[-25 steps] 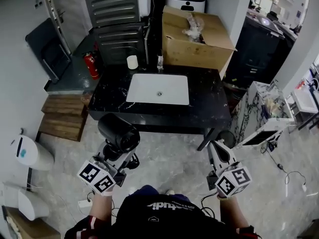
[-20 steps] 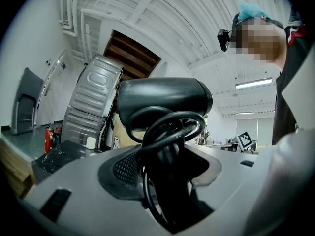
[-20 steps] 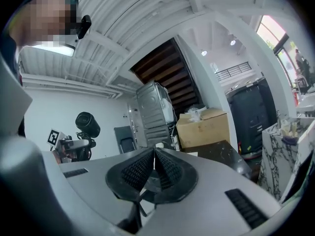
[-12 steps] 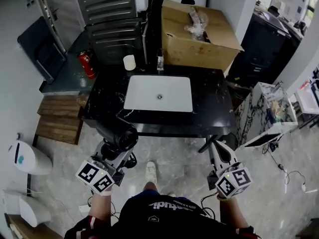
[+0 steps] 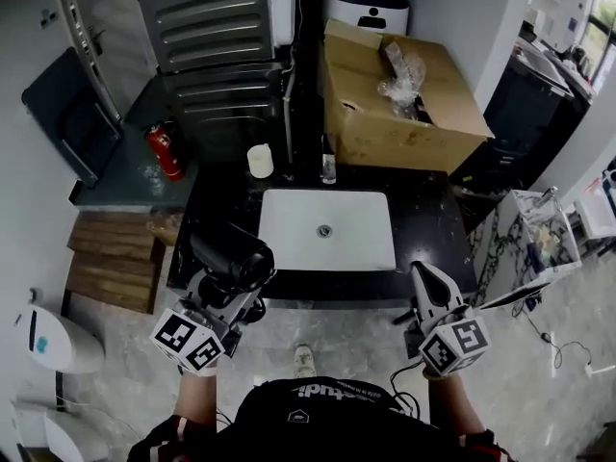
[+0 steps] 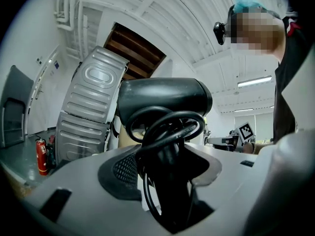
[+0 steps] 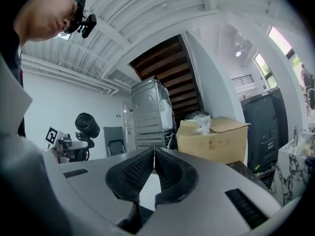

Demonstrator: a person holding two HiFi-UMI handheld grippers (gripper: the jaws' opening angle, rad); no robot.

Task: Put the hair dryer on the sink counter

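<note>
A black hair dryer (image 5: pixel 231 252) with its cord coiled round the handle stands upright in my left gripper (image 5: pixel 223 295), which is shut on the handle. In the left gripper view the hair dryer (image 6: pixel 165 100) fills the middle, its handle and cord wedged between the jaws. The dryer hovers over the front left edge of the black sink counter (image 5: pixel 428 227). My right gripper (image 5: pixel 430 287) is shut with nothing in it, at the counter's front right edge; its pads (image 7: pixel 167 168) meet in the right gripper view.
A white basin (image 5: pixel 327 230) is set in the counter. A white cup (image 5: pixel 258 160) and a small bottle (image 5: pixel 328 168) stand at its back. A cardboard box (image 5: pixel 399 104) sits behind, a red extinguisher (image 5: pixel 165 152) at the left, a marble stand (image 5: pixel 529 248) at the right.
I have stepped toward the sink: the counter has come nearer and both grippers now reach its front edge. The hair dryer stays in the left grip.
</note>
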